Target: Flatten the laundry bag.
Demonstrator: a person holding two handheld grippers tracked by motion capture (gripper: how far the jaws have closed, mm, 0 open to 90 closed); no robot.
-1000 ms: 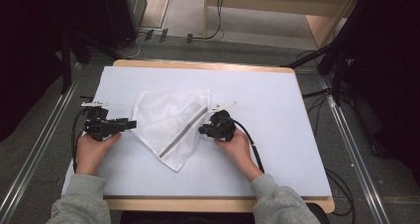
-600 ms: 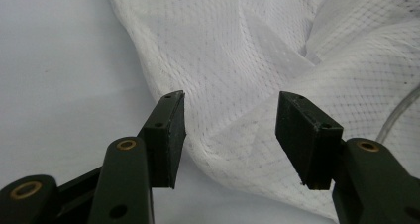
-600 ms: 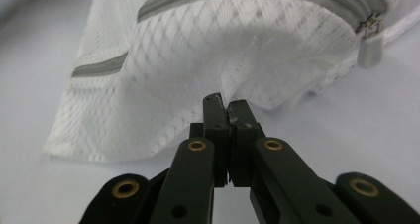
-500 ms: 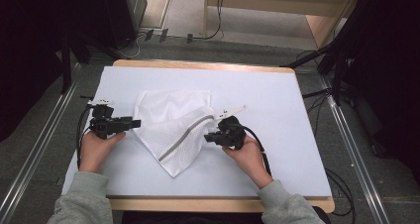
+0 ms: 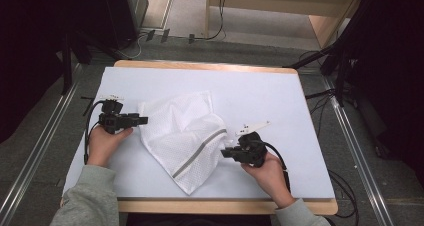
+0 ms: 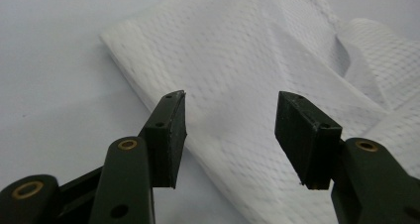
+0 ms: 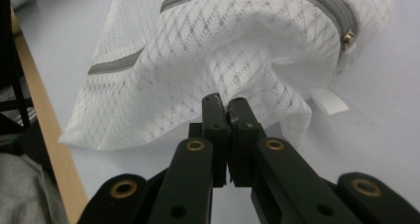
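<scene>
Right hand-held gripper [image 7: 228,107]: jaws closed tight on a pinch of white mesh, the fabric gathered into a puckered fold at the tips. In the high view this hand-held gripper [image 5: 231,151] is found at lower centre-right, at the right edge of the bag.

Left hand-held gripper [image 6: 230,122]: jaws standing apart, nothing between the pads; the bag's corner is seen just beyond and below them. In the high view it [image 5: 142,120] is placed at centre-left, its tips just beside the bag's left edge; whether they touch the cloth cannot be told.

Mesh laundry bag [image 5: 182,136]: white, flat and rumpled, lying at the centre of the frame between the two grippers. A grey zipper [image 5: 200,153] is run diagonally across its lower right part; the zipper pull [image 7: 349,39] is seen at the upper right of the right gripper view, with a small white tag [image 7: 329,102] on the surface below it.

Table [image 5: 280,101]: covered in pale sheet, wooden edge showing at top and bottom.

Risks, as judged: the thin pinch of a single mesh layer may be slipped out if pulled sideways; the open weave may be snagged or stretched by the jaw edges; if only the top layer is taken by the left jaws, the bag may be bunched rather than spread.
</scene>
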